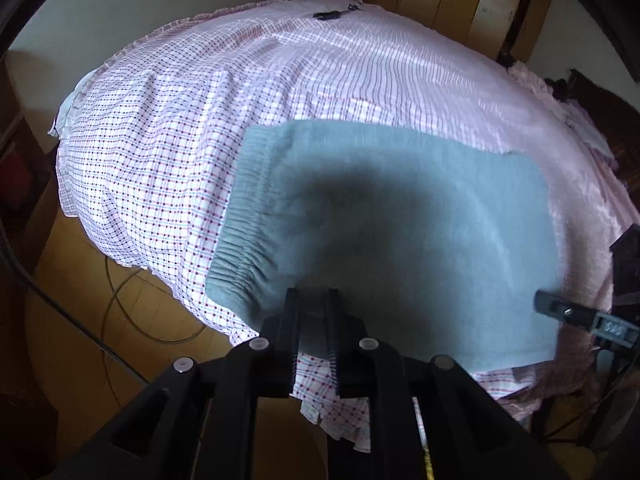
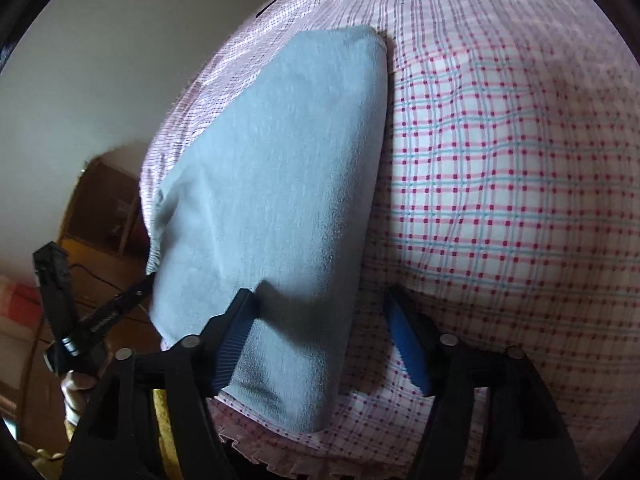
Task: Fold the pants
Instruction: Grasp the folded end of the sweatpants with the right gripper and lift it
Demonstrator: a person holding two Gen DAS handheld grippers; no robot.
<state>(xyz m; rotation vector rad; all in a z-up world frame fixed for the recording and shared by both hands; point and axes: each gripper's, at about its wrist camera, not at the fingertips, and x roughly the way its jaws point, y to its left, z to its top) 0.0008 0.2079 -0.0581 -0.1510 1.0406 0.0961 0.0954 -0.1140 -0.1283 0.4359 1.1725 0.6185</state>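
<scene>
The grey-blue pants lie folded into a flat rectangle on the checked bedsheet, elastic waistband at the left. My left gripper hovers at the near edge of the pants, its black fingers a narrow gap apart with nothing between them. My right gripper is open wide over the right end of the pants; its left finger rests on the cloth, its right finger on the sheet. The right gripper also shows at the right edge of the left wrist view.
The bed's edge with a pink frill runs along the near side. Wooden floor with cables lies to the left. A wooden wardrobe stands behind the bed. A small dark object lies on the far sheet.
</scene>
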